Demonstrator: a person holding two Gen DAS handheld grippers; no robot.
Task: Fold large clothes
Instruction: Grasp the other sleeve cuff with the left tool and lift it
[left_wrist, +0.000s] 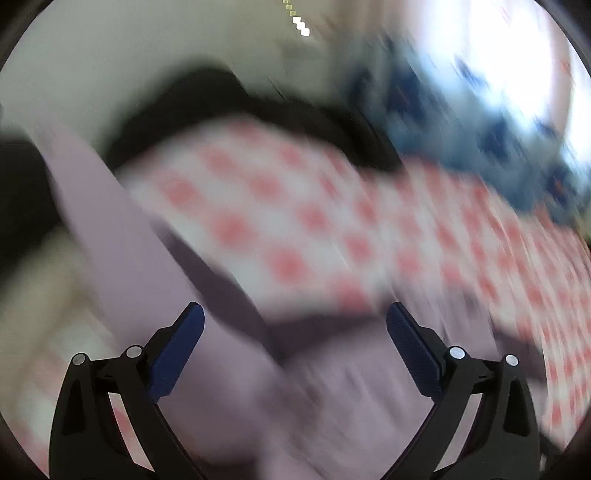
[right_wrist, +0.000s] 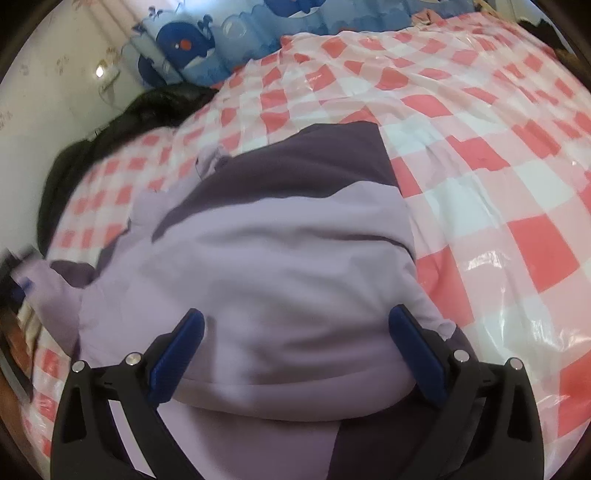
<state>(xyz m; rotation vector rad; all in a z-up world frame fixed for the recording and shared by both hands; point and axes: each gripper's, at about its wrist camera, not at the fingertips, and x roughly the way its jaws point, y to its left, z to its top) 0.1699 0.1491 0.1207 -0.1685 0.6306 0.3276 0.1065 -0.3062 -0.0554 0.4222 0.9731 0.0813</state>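
Jaws of both the right gripper (right_wrist: 295, 354) and left gripper (left_wrist: 295, 350) stood apart, empty — next grab wanted a true hem of the lilac jacket (right_wrist: 280, 266), not its bulging middle.

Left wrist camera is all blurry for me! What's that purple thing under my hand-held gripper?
Observer: A lilac garment with dark purple panels, lying folded on the bed.
Operator: What are the red blobs?
Observer: Squares on a shiny red-and-white checked cover.
Operator: And the blue smudge?
Observer: A curtain with cartoon whales behind the bed.
Operator: Is the right hand-held gripper holding the clothes?
Observer: No, the right hand-held gripper is open above the lilac cloth.
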